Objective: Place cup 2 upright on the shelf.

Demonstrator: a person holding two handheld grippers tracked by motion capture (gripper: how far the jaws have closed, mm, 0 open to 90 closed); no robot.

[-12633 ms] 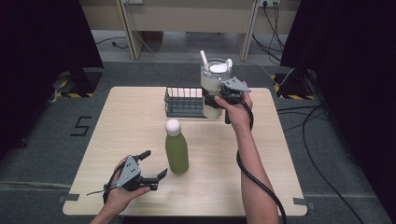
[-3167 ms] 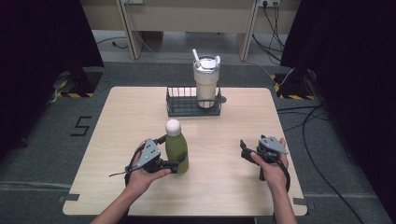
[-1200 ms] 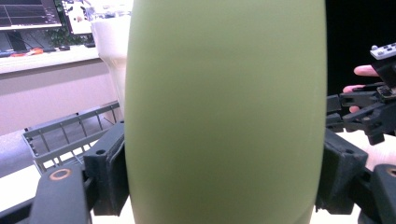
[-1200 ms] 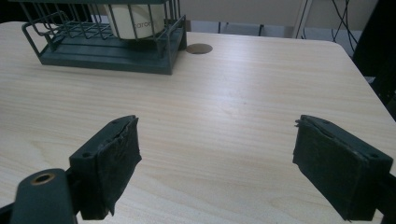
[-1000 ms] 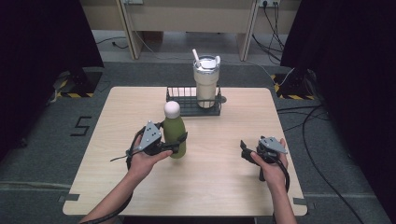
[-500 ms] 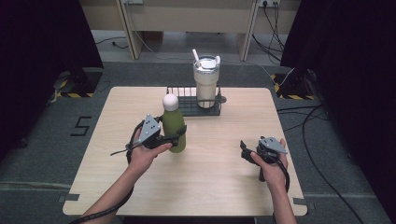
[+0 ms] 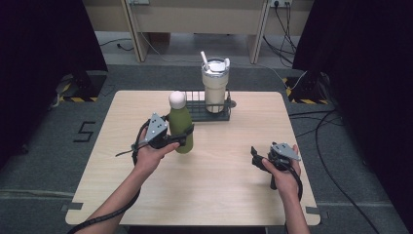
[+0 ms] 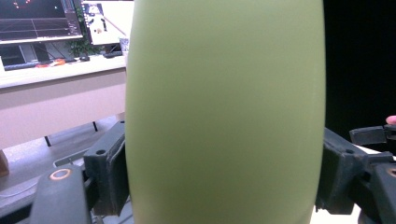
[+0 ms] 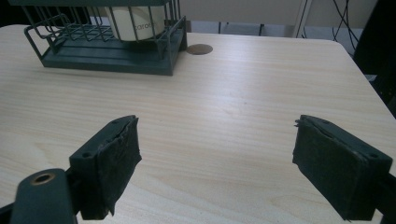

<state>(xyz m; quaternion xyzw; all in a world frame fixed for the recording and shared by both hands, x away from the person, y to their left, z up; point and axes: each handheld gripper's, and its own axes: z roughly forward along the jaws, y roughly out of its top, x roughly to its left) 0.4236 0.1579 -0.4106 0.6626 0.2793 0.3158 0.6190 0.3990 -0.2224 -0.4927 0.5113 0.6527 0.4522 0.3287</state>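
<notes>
While the green bottle (image 7: pixel 181 127) is held upright, its long axis vertical and its pale round cap (image 7: pixel 177 100) on top, it is clamped at mid-body between the two jaws of the left gripper (image 7: pixel 182 137), whose pads are pressed against both flanks of the green body (image 8: pixel 224 112) in the left gripper view. Whether the base is resting on the table (image 7: pixel 219 195) or lifted just clear of it cannot be told.

Beyond the left gripper, just ahead and slightly toward the right hand, the dark wire rack (image 7: pixel 198 111) is found, with its nearer, left-hand bay open. A cream tumbler (image 7: pixel 215 87) with a straw is already seated in the bay farther from that gripper. The coming move is judged to turn on this: the bottle must be kept vertical and carried forward, away from the person, then lowered into the free bay beside the tumbler.

Well apart, the right gripper (image 7: pixel 255 158) is rested near the table's front, its jaws spread wide with nothing between them; bare wood is seen between them in the right gripper view (image 9: pixel 215 172). The left hand is clearly the nearer to the rack.
</notes>
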